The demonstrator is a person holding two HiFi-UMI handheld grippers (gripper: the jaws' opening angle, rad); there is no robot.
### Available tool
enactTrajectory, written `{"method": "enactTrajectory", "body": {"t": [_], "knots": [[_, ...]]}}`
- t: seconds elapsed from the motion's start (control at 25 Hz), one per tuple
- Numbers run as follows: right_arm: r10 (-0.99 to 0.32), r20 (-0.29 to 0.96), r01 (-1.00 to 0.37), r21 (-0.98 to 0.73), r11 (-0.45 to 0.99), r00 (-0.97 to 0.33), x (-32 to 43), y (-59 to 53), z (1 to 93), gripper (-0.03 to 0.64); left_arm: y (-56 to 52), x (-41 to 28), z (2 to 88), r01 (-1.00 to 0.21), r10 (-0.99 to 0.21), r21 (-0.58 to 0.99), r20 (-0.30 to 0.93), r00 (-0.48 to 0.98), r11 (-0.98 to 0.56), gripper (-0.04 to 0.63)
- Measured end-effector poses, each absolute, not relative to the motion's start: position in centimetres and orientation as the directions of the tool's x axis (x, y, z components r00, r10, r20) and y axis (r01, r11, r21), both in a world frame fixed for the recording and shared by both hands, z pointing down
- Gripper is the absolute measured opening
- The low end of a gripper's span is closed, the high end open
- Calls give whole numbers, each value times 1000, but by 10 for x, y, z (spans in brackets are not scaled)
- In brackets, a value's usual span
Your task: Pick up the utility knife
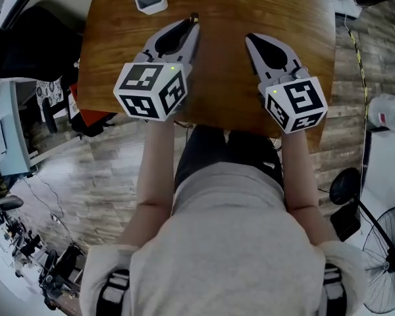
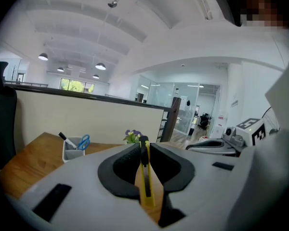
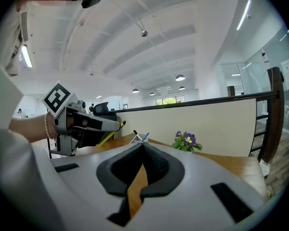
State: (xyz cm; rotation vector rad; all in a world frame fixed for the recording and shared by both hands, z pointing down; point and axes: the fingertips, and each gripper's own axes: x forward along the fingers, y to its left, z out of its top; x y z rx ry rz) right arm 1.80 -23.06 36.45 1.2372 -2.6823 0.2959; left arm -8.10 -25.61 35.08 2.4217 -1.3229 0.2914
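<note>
You are clamping the yellow utility knife (image 2: pixel 145 186) edge-on in your left gripper (image 1: pixel 192 24), right gripper (image 3: pixel 141 145) sitting closed and empty, so a jolt risks pivoting it loose.

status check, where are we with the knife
Left tongs shut on the knife, held above the table. Right tongs shut, empty. Pen cup and plant at the far edge, not in the way.
</note>
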Motion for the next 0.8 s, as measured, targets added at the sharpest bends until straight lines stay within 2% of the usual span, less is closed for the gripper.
{"method": "enactTrajectory", "body": {"t": [0.36,0.8], "knots": [[-741,168,-754,-23,656,-650,7,-220,314,11,-249,-89,305,-818,-784,203,236,574,-538,74],[-745,92,-744,54,667,-661,8,-206,261,11,-235,-95,244,-754,-780,252,-1,626,-606,74]]}}
